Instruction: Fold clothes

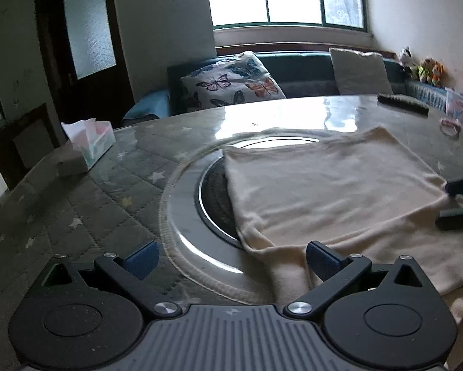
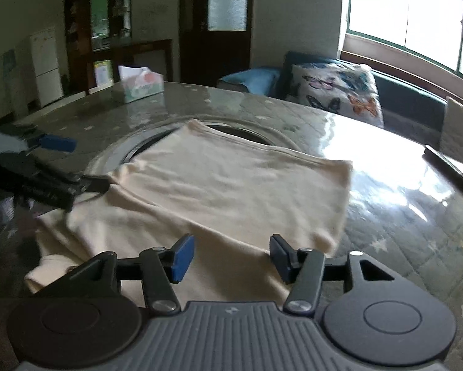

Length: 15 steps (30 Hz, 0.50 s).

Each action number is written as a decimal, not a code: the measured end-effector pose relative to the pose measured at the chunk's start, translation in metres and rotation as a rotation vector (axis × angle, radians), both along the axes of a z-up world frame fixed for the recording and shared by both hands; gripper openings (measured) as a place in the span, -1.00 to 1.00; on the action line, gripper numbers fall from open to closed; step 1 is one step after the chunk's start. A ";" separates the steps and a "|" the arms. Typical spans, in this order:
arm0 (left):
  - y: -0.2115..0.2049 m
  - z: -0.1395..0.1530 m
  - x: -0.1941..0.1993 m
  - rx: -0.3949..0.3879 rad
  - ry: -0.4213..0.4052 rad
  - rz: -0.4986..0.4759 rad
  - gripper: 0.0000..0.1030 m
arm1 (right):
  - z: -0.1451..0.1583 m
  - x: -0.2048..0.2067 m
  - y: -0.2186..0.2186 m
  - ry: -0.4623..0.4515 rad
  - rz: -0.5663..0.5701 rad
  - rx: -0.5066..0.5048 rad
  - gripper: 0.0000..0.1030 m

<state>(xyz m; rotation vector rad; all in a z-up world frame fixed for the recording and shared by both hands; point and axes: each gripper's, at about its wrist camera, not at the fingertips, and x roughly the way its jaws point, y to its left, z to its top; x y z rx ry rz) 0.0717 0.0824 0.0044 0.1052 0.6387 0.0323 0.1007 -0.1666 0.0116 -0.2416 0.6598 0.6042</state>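
Observation:
A cream garment lies partly folded on the round table, an upper layer laid over a lower one; it also shows in the right wrist view. My left gripper is open and empty, just above the garment's near left corner. My right gripper is open and empty over the garment's near edge. The right gripper shows at the right edge of the left wrist view. The left gripper shows at the left of the right wrist view, open, one finger by the garment's corner.
The table has a quilted star cover under glass and a round inset at its middle. A tissue box stands far left. A dark remote and a small pink object lie far right. A sofa with cushions is behind.

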 end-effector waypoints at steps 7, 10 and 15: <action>0.019 0.007 -0.013 -0.028 -0.018 0.055 1.00 | -0.006 -0.017 0.046 -0.009 0.127 -0.034 0.10; 0.025 0.009 -0.021 -0.029 -0.028 0.067 1.00 | -0.011 -0.022 0.068 -0.020 0.167 -0.058 0.10; 0.035 0.012 -0.034 -0.016 -0.040 0.070 1.00 | -0.010 -0.036 0.094 -0.024 0.250 -0.061 0.10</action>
